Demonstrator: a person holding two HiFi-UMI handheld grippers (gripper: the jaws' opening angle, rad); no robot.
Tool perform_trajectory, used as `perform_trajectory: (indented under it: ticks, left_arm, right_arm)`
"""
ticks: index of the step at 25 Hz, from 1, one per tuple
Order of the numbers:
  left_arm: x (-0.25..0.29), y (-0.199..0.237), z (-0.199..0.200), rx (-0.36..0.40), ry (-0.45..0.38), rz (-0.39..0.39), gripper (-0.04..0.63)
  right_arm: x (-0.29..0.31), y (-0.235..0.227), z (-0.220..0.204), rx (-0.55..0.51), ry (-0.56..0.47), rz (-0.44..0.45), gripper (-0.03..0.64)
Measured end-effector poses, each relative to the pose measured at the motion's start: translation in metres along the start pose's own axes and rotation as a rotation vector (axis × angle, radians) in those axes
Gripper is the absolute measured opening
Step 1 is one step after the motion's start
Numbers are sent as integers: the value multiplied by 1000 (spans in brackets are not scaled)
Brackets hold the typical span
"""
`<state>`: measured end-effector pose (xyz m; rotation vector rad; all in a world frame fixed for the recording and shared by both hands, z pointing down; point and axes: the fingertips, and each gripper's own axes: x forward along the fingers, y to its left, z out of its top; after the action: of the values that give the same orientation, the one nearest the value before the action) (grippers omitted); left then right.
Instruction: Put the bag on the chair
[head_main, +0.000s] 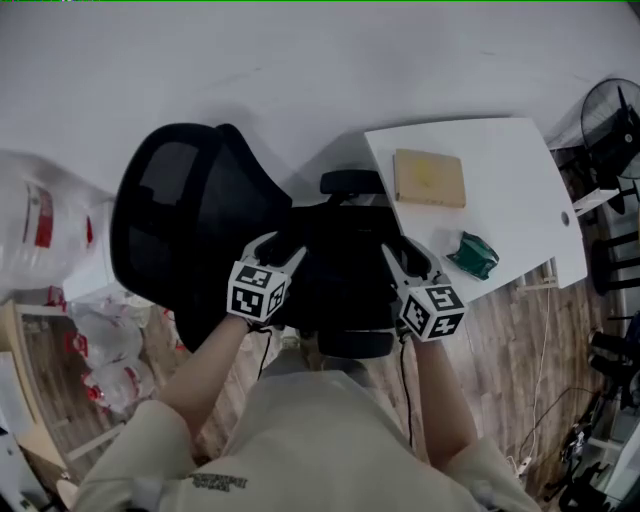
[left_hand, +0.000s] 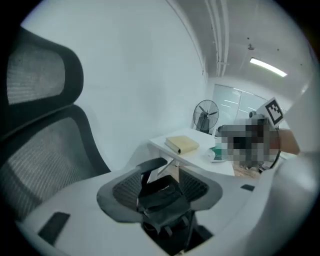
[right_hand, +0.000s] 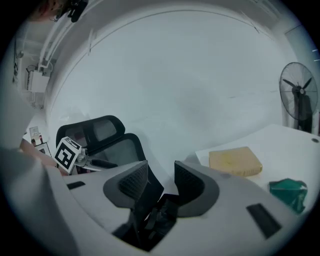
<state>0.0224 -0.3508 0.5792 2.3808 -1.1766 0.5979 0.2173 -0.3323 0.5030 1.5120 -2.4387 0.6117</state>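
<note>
Two tongs, left tongs (head_main: 280, 250) and right tongs (head_main: 408, 258), jaws apart around one bag (head_main: 340, 285) on one chair (head_main: 170, 200); one worktop (head_main: 510, 200) right of them.

The bag (head_main: 345, 265) lies on the chair (head_main: 175, 215), with the left hand-held gripper (head_main: 280, 250) at its left edge and the right hand-held gripper (head_main: 405, 258) at its right. Right of the chair, a table (head_main: 520, 200) bears a block (head_main: 429, 178).

No wording legible from where I stand: the small print on my shirt (head_main: 300, 440) and red lettering on the plastic bags (head_main: 40, 215) are too blurred.
</note>
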Motion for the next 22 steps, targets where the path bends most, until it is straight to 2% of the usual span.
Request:
perform_trajectory:
  ticks: [4,9,14,19,22]
  left_arm:
    - [-30,-6,53,81,-124,4,204]
    - [-66,-11,104,194,-221,20,136]
    - [-100,-15,151,188,-320,-4,112]
    - [-131,-24,192,277,-420,12,74]
    - [-150,-37,209,295,-472,-17,69]
  right_arm:
    - [-18,16,51,-23,-92,39,166]
    - [-46,33,112,-72,-206,89,113]
    - [-75,67,167,-140,-315,132,94]
    - [-104,90,199,-170,-395,131,63]
    - [-117,96,205,-175,-407,132,49]
